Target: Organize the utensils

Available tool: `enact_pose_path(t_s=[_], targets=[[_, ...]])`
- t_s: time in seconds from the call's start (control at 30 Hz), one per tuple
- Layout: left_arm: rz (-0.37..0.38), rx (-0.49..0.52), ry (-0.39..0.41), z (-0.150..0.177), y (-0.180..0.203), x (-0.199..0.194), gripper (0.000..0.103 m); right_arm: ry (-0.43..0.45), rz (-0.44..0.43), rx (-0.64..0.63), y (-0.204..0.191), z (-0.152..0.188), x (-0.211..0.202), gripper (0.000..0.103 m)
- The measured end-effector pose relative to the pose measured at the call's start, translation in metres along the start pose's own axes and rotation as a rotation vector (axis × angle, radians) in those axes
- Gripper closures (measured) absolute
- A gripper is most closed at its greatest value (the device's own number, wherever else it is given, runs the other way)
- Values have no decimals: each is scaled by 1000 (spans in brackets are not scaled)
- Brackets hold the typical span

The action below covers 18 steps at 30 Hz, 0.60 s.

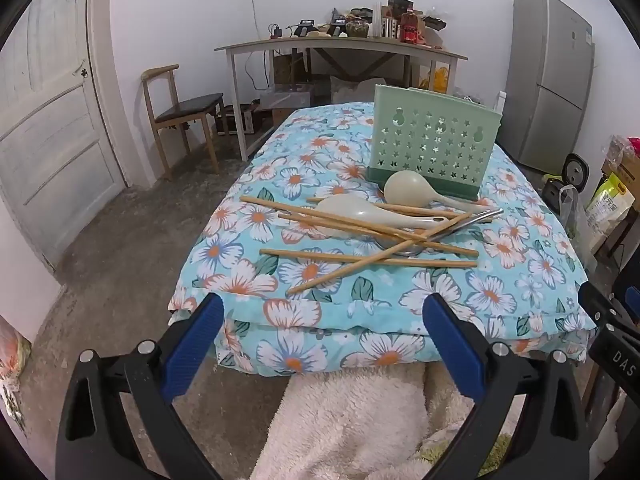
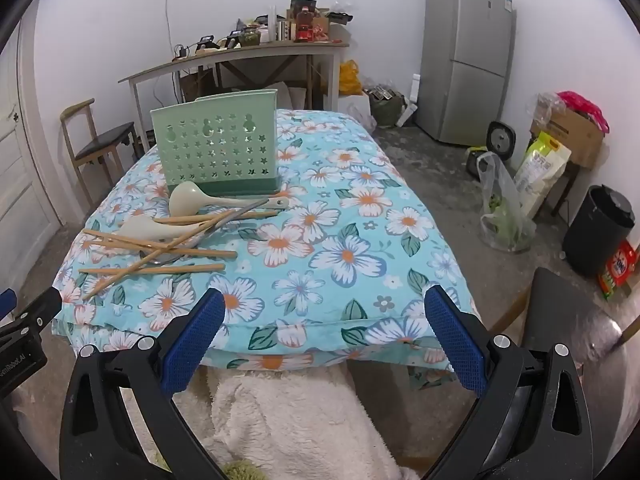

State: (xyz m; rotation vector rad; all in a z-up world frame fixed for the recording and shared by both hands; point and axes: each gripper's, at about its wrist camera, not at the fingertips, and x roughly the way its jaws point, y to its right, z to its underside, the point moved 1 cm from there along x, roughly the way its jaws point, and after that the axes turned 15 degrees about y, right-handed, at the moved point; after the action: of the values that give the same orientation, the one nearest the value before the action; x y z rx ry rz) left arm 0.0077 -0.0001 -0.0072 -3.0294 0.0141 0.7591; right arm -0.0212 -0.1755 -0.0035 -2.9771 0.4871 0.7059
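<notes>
Ahead of both tongs, left (image 1: pixel 322 320) & right (image 2: pixel 324 316): spread wide, gripping nothing, hovering short of bed edge. Chopsticks (image 1: pixel 360 236) & spoons (image 1: pixel 404 188) heaped loose just before green holder (image 1: pixel 434 140), likely awaiting sorting. Pile nearer left tongs.

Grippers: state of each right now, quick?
Left gripper: open, nothing between its jaws.
Right gripper: open, nothing between its jaws.
</notes>
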Motion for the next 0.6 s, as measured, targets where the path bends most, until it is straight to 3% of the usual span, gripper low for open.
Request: enact_pose_path(t_s=[0.6], targets=[[3,-13,-6,2,-2,2,5,2,0,0,-1,0,-2,8]])
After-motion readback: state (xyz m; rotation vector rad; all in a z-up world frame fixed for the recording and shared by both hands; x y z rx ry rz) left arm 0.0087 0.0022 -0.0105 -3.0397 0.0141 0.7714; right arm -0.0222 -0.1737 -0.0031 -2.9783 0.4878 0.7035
